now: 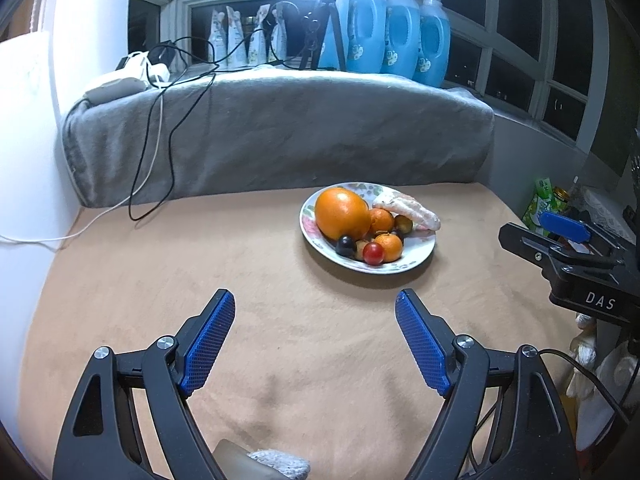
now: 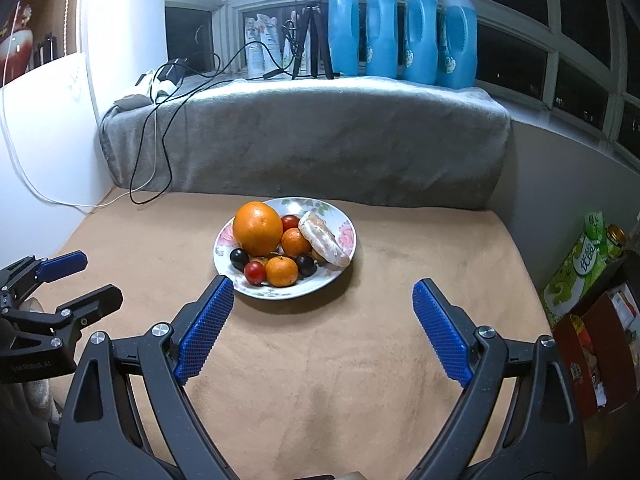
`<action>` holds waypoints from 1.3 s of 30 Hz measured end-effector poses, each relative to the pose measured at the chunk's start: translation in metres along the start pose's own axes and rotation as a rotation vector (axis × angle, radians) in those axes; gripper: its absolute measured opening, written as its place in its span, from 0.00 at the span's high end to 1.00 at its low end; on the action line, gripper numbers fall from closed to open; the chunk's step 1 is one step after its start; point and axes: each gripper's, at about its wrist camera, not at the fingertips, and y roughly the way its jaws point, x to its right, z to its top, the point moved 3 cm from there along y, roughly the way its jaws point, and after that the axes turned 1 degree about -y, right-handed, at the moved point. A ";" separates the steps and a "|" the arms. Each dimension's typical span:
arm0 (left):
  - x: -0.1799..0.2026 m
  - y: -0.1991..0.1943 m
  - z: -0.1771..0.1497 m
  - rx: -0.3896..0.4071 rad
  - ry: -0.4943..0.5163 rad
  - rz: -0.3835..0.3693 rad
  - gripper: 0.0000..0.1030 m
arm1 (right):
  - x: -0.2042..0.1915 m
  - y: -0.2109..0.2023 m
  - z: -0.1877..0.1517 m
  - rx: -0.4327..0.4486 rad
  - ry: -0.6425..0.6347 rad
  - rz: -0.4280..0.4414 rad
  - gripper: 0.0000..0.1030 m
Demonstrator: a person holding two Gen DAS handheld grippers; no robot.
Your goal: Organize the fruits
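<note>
A floral plate (image 1: 420,254) (image 2: 344,220) sits on the tan cloth and holds a large orange (image 1: 342,213) (image 2: 258,229), two mandarins (image 1: 388,247) (image 2: 282,271), a red plum (image 1: 374,253) (image 2: 255,273), dark plums (image 1: 345,245) (image 2: 239,258) and a pale peeled pomelo piece (image 1: 406,210) (image 2: 324,240). My left gripper (image 1: 315,300) is open and empty, in front of the plate and to its left. My right gripper (image 2: 323,286) is open and empty just in front of the plate; its left fingertip (image 2: 218,292) is near the rim.
A grey blanket (image 1: 276,136) covers the ledge behind, with cables (image 1: 160,120), a tripod (image 1: 326,28) and blue detergent bottles (image 1: 396,28). Green packets (image 2: 576,268) and a red box (image 2: 600,344) stand at the right edge. A white wall is on the left.
</note>
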 end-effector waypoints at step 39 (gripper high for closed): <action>0.004 0.010 -0.002 -0.023 0.000 -0.003 0.20 | 0.008 0.005 -0.014 -0.009 0.057 -0.012 0.10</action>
